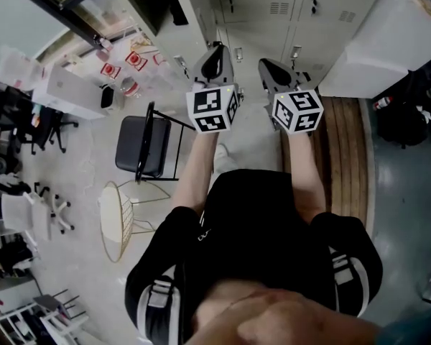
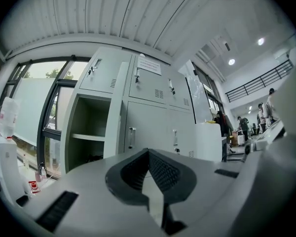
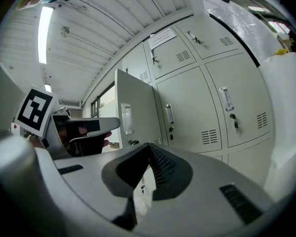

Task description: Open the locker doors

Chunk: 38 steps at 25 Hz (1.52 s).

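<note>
Several grey lockers (image 2: 153, 112) stand in one bank that fills the background of both gripper views and runs across the top of the head view. One locker door (image 3: 133, 117) in the lower row stands swung out, its handle plate facing the right gripper view. In the left gripper view the same door shows nearly edge-on beside an open compartment (image 2: 86, 127) crossed by a single shelf (image 2: 89, 137). The neighbouring doors to the right are flat shut, each with a vertical handle (image 3: 226, 98), and a paper notice (image 3: 162, 35) is stuck on an upper one. On the floor, a long wooden bench (image 1: 345, 149) runs beside the person's right arm, and a black chair (image 1: 144, 146) sits to the left. The person holds both tools forward, side by side, short of the lockers and touching none of them. The left claw (image 2: 148, 152) is clenched, its ribbed pads meeting at the tip with nothing between them. The right claw (image 3: 149, 146) is likewise clenched on nothing, aimed toward the shut doors just beside the open one. Each tool carries a marker cube (image 1: 214, 108) at its rear, above the forearm.
</note>
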Each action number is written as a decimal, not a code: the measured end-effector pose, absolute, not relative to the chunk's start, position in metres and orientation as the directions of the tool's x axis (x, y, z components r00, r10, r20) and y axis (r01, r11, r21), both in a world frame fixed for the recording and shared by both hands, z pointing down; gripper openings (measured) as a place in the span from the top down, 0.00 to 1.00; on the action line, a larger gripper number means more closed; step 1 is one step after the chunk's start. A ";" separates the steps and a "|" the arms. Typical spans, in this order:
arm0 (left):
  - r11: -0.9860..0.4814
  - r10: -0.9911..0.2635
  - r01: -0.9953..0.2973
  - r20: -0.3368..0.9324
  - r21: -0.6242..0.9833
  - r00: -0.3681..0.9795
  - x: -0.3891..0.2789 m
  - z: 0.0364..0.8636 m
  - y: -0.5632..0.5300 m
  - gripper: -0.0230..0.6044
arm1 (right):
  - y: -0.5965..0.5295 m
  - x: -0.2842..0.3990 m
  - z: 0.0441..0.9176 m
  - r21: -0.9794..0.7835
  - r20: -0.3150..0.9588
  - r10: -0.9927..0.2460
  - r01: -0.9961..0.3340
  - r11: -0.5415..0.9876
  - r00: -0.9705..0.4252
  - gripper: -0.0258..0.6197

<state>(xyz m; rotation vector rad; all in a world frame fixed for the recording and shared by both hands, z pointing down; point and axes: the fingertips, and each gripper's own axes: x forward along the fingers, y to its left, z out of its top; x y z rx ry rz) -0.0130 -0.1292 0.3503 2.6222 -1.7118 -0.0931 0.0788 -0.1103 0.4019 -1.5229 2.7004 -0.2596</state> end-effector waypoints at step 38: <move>-0.464 -0.885 -0.885 0.016 0.048 0.465 0.040 0.387 -0.123 0.95 | -0.112 0.141 0.401 -0.156 0.049 -0.908 -0.902 0.404 -0.415 0.93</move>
